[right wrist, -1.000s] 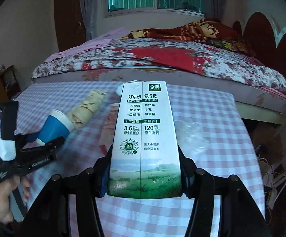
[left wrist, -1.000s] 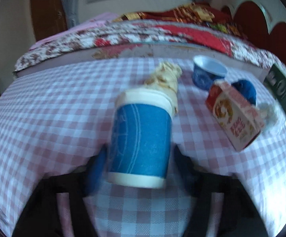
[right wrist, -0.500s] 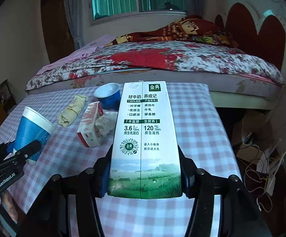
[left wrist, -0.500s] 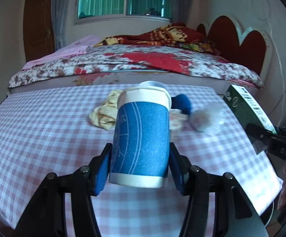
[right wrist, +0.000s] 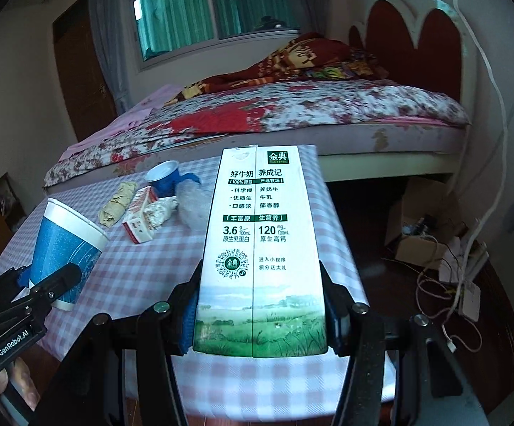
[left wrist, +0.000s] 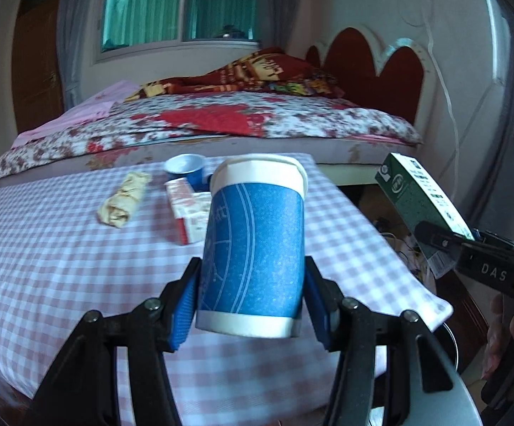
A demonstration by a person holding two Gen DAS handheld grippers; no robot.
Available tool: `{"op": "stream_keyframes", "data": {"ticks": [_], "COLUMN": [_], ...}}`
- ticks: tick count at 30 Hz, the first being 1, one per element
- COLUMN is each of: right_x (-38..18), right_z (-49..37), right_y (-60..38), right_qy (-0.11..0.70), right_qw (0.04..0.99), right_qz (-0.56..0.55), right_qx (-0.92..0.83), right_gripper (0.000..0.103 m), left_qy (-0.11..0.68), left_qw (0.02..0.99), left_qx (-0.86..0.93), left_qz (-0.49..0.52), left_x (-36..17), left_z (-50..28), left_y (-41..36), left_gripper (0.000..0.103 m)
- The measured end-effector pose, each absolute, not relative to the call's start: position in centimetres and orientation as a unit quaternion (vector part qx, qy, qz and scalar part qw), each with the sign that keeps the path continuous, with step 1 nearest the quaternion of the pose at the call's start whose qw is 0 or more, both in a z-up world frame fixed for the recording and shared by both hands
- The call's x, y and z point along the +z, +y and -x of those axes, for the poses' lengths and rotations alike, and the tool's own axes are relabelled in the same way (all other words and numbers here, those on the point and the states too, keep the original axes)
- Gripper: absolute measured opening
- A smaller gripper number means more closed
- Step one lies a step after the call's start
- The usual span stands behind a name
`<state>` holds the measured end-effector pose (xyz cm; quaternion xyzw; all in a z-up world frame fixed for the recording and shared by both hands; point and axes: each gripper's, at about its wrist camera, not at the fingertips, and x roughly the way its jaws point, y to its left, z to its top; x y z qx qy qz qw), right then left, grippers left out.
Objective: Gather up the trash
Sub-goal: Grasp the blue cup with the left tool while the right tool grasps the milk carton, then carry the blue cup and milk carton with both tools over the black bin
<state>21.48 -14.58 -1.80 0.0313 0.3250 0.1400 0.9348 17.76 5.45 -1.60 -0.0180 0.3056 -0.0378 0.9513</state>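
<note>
**Both claws loaded, more trash waiting on the counter**

Left claw (left wrist: pixel 251 298) clamps the blue paper cup (left wrist: pixel 253 245) low on its thin, crushable wall; its inside is hidden. Right claw (right wrist: pixel 260 314) pinches the stiff, likely light milk carton (right wrist: pixel 262 248) by its sides. At ten o'clock on the counter (right wrist: pixel 143 266): small box (right wrist: pixel 139 220), wrapper (right wrist: pixel 116 204), short blue cup (right wrist: pixel 162 177), seemingly empty.
</note>
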Motion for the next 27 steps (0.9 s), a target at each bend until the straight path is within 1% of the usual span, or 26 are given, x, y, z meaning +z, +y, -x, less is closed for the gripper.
{"op": "stream_keyframes", "data": {"ticks": [11,27], "right_x": [-2.5,-3.7], "right_z": [-17.0,-12.3], "right_y": [-22.0,-30.1], "right_qy": [0.323,0.329], "right_qw": [0.940,0.941], "right_qz": [-0.052,-0.059], "right_qx": [0.097,0.045], "right_gripper": [0.057,0.057], "left_qy": [0.307,0.322], "left_qw": [0.946,0.928], "left_qx": [-0.102,-0.182], "left_qz": [-0.008,-0.032], "left_x": [-2.3,-4.0], "left_z": [-16.0,-14.0], "left_y": [-1.4,-9.8], "left_gripper": [0.055,0.055]}}
